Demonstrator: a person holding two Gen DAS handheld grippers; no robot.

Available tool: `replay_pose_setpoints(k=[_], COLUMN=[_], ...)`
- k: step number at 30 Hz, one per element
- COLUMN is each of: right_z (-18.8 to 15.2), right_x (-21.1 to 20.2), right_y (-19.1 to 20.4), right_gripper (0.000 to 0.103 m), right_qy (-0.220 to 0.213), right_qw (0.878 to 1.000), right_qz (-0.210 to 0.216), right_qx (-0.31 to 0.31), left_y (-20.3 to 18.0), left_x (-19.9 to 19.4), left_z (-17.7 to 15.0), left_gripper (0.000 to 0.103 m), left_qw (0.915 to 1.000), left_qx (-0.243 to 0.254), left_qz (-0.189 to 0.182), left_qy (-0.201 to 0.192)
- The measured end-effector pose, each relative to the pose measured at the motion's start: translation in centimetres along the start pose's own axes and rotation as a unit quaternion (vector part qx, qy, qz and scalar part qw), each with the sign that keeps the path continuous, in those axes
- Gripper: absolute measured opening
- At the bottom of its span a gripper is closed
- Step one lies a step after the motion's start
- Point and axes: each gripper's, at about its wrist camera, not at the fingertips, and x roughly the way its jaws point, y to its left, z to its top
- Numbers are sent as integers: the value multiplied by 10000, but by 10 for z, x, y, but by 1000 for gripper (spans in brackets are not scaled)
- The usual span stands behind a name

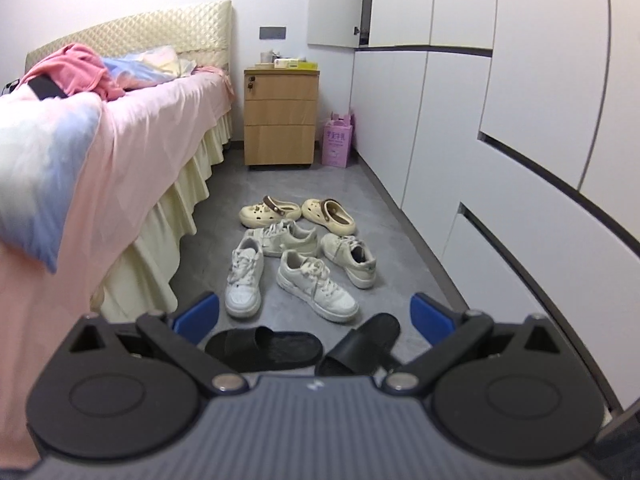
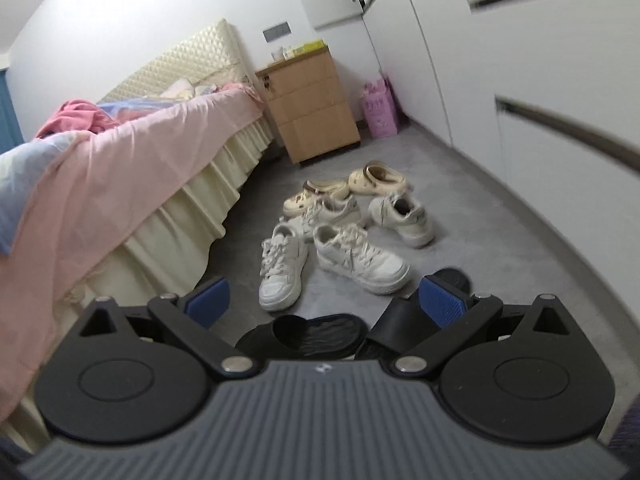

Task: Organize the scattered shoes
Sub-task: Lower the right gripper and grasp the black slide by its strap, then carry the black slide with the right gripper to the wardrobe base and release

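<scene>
Shoes lie scattered on the grey floor between bed and wardrobe. Nearest are two black slides (image 1: 264, 347) (image 1: 360, 344), also seen in the right wrist view as black slides (image 2: 312, 334) (image 2: 448, 280). Beyond them lie several white sneakers (image 1: 244, 280) (image 1: 316, 284) (image 2: 282, 270) (image 2: 360, 258), then two cream clogs (image 1: 270, 212) (image 1: 328, 214) (image 2: 316, 194) (image 2: 378, 178). My left gripper (image 1: 316, 314) is open above the slides, holding nothing. My right gripper (image 2: 324, 298) is open too, hovering over the same slides.
A bed with pink sheet and cream skirt (image 1: 120, 160) runs along the left. White wardrobe doors (image 1: 520, 160) line the right. A wooden nightstand (image 1: 280, 116) and a pink box (image 1: 338, 140) stand at the far wall.
</scene>
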Motion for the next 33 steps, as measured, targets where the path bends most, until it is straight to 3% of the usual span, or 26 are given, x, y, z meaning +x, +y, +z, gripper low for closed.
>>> replay_pose_setpoints(k=[5,9,12,15,25,32,33], right_z=[-18,-30,-43,-53,-95,-105,-108], right_x=[68,118,158,182,270,319,327], right_y=[-16,-25,-30,-41,-85,-96,-95], right_gripper=[103,103,103,103,103,103,103], right_qy=[263,432,794,1017,1718,1857,1974], right_qw=[9995,9964,9788,9586,9059,8828,8746], right_qz=[174,449,610,699,603,548,511], right_qx=[-64,-580,-1789,-2567,-3824,-4281,-4399], left_y=[3,16,28,33,50,44,43], left_x=[22,37,46,55,86,115,118], left_z=[-3,-9,-14,-17,-25,-26,-26], left_gripper=[103,103,103,103,103,103,103], left_qw=[9998,9988,9976,9963,9906,9876,9872], left_qx=[-181,-418,-562,-617,-700,-442,-412], left_qz=[38,21,131,247,483,587,595], left_qy=[90,248,387,538,1074,1390,1423])
